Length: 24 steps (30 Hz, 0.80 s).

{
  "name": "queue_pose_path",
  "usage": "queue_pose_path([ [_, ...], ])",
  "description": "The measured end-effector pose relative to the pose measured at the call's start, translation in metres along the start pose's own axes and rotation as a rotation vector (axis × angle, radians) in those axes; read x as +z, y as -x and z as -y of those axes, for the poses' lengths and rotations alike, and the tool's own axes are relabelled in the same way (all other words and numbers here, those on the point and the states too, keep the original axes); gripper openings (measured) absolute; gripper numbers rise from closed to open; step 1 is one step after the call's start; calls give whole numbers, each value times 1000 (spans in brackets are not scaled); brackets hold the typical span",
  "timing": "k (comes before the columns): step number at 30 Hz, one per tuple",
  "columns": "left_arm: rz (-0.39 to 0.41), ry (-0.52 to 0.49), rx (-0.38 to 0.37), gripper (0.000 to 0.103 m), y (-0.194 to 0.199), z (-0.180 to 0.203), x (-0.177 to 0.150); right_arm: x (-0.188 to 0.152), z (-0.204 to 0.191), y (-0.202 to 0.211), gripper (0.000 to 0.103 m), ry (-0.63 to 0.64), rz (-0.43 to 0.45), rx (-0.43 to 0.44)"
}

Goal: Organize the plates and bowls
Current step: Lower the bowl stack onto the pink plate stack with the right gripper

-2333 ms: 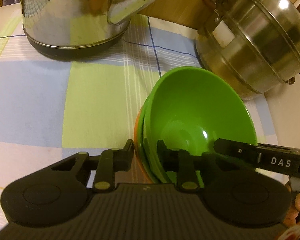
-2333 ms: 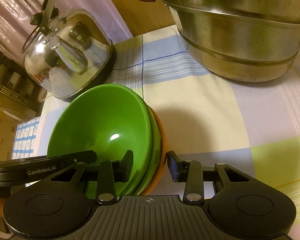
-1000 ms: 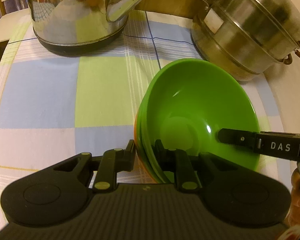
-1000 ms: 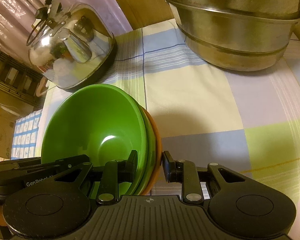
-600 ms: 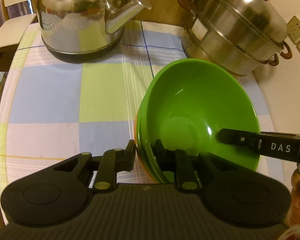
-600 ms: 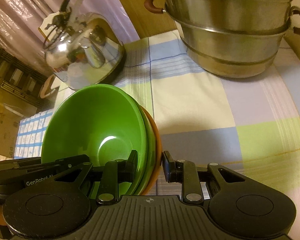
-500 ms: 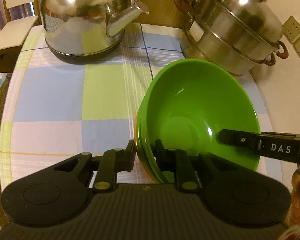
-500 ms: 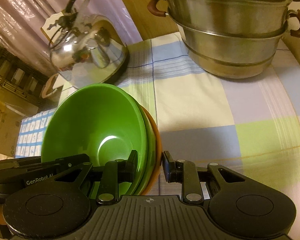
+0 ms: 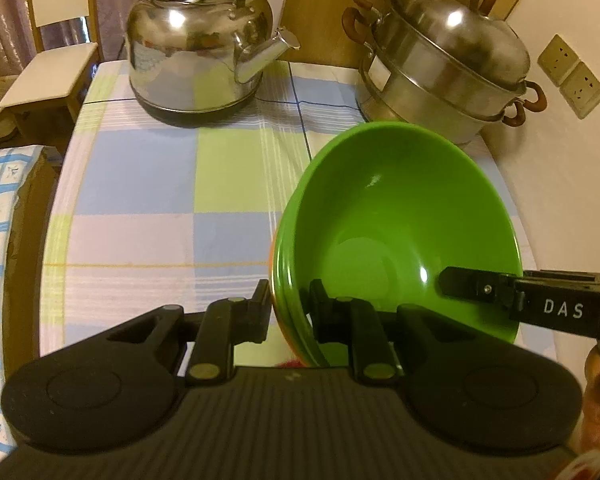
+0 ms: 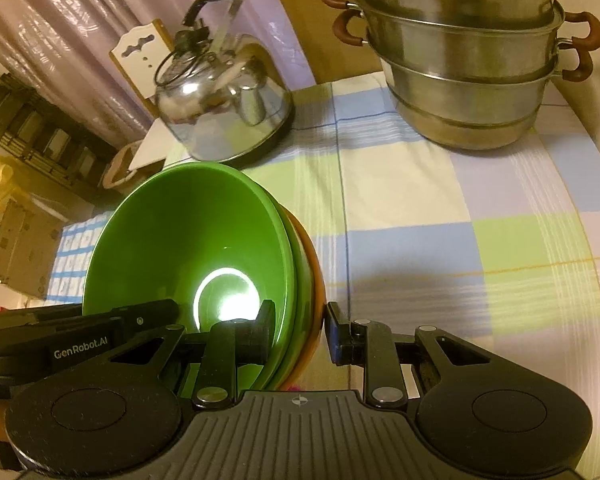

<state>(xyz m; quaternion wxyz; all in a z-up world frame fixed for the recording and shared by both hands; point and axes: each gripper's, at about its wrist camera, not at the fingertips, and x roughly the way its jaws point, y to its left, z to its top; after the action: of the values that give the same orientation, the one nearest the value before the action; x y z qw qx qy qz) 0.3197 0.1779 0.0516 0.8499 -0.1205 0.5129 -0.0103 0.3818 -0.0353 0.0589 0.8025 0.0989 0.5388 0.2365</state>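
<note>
Bowl stack rim between both fingers

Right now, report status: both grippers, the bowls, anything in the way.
Left gripper and right gripper both clamped on bowl stack rims, opposite sides. Stack held above checked tablecloth. Kettle and steamer pot ahead, clear of stack.
</note>
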Motion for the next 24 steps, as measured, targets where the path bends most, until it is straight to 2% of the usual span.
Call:
queue_pose_path([
  [11,-26,43,10,17,24,-10,-52,-45,-18,15,26,15,-29,16],
  [24,-95,75,31,18,11,-23,-109,-96,-15,-8,26,17,-113,17],
])
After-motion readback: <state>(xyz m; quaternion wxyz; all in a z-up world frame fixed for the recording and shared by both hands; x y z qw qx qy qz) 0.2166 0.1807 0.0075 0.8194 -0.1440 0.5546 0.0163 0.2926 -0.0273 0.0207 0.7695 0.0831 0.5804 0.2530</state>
